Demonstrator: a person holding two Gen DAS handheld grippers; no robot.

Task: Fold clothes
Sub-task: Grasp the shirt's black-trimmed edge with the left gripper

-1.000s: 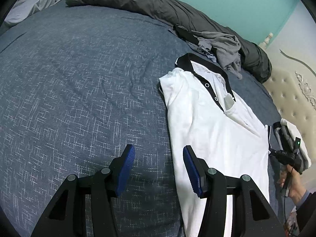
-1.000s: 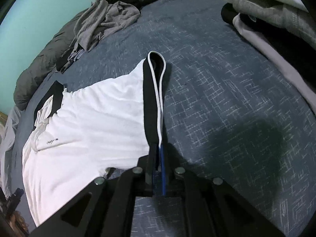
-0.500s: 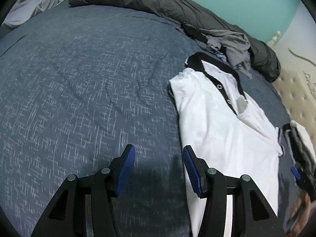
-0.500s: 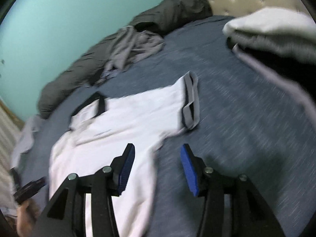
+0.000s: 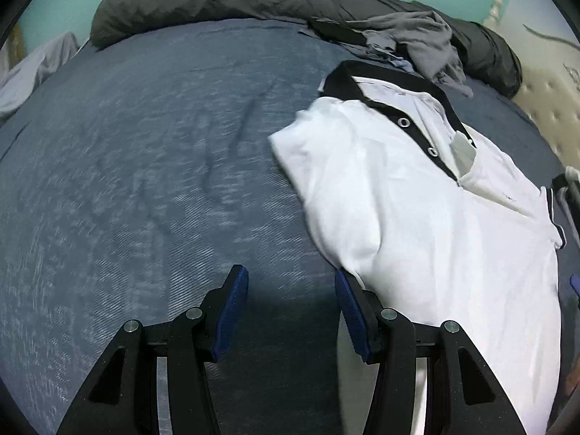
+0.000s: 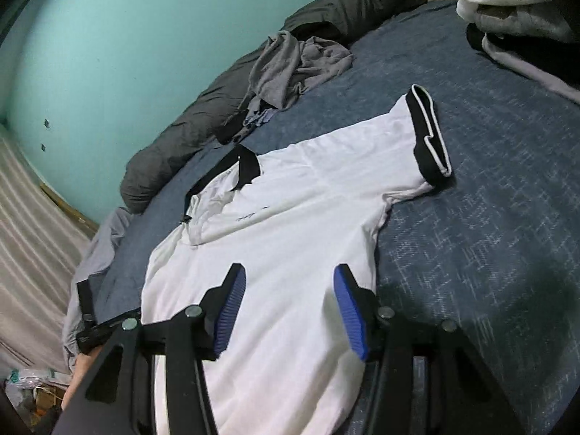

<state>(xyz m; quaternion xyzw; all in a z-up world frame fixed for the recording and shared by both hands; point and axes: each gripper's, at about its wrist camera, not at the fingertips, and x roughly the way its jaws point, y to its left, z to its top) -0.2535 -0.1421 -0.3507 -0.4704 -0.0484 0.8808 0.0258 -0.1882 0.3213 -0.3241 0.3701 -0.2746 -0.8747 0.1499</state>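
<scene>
One white polo shirt [image 6: 290, 224] lies flat; two grippers, left [image 5: 291, 311] and right [image 6: 290, 311], gape empty

Right gripper [image 6: 286, 308], formerly clamped on the black-trimmed sleeve [image 6: 429, 137] of the white polo shirt [image 6: 290, 224], has released it; jaws now apart, empty, drawn back over the shirt body; sleeve lies flat on the bedspread [image 6: 489, 217]

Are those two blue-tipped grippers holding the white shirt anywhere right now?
No. The left gripper and right gripper are both open; the white shirt lies loose on the bed, its black-cuffed sleeve free.
</scene>
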